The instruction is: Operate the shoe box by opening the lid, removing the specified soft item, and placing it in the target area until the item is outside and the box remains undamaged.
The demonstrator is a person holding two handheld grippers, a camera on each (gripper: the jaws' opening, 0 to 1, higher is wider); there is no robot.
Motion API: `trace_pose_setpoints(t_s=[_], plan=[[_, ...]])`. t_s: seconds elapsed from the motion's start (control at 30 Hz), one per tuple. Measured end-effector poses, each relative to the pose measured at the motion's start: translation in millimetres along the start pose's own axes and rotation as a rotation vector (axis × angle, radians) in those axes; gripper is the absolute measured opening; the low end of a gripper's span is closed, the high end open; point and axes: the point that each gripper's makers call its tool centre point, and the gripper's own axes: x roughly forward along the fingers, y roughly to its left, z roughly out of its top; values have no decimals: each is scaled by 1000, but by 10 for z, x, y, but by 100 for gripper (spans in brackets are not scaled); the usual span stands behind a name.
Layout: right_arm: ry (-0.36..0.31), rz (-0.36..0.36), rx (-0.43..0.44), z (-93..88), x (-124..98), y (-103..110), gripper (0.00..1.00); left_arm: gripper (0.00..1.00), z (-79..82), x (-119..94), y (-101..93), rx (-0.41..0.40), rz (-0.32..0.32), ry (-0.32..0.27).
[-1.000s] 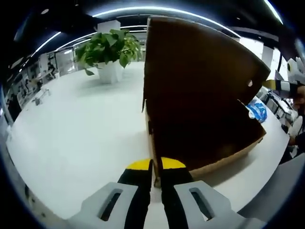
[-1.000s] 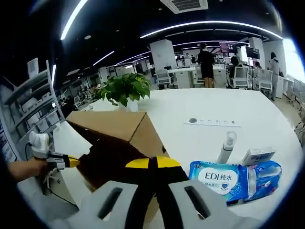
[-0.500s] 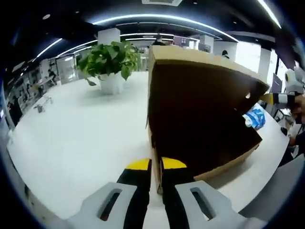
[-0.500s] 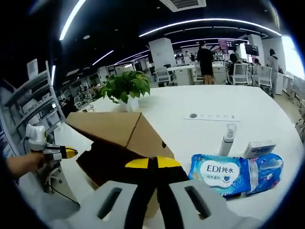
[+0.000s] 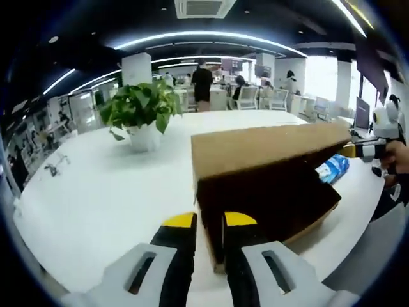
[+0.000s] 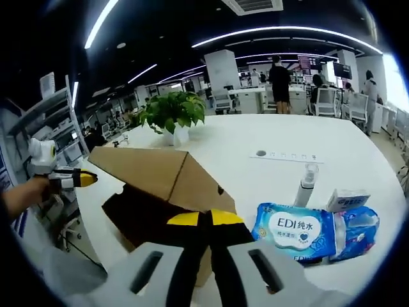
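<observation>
On the white tabletop [image 6: 332, 150] the brown cardboard shoe box [image 5: 265, 176] is seen with its lid partly raised, so the opening step is judged to be in hand. The soft item cannot be made out inside. The left gripper [image 5: 209, 220] is held low at the box's near corner, its jaws slightly apart astride the wall. The right gripper [image 6: 199, 219] is pinched on the opposite edge, jaws together. Next, further lifting of the lid would be called for.

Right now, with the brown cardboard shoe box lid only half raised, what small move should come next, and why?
Probably swing the brown cardboard lid higher with the right gripper, shut near its corner: the lid slants low over the dark shoe box, hiding any item.
</observation>
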Motion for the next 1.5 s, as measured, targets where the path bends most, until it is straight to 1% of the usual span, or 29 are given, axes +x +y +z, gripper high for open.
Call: trace_pose_setpoints(t_s=[0.17, 0.37, 0.5, 0.6, 0.63, 0.73, 0.8, 1.03, 1.2, 1.5], plan=[[5, 4, -19, -44, -10, 16, 3, 15, 90, -34, -10, 62, -15, 4], [16, 12, -57, -114, -15, 31, 3, 16, 105, -43, -24, 79, -38, 2], [24, 17, -71, -159, -21, 37, 3, 17, 57, -47, -45, 92, -45, 13], [35, 25, -103, -216, -25, 49, 4, 18, 7, -52, -55, 96, -49, 23], [35, 39, -128, -238, -25, 72, 6, 18, -21, -54, -59, 101, -52, 28], [45, 65, -169, -290, -36, 132, 12, 18, -93, -58, -71, 110, -58, 47], [48, 73, -206, -311, -42, 159, 14, 18, -147, -60, -87, 111, -66, 64], [65, 102, -242, -406, -51, 199, 19, 20, -242, -66, -119, 125, -78, 88], [79, 118, -270, -463, -57, 215, 21, 22, -288, -68, -142, 139, -89, 92], [115, 169, -309, -618, -68, 293, 29, 27, -444, -55, -201, 169, -114, 122]])
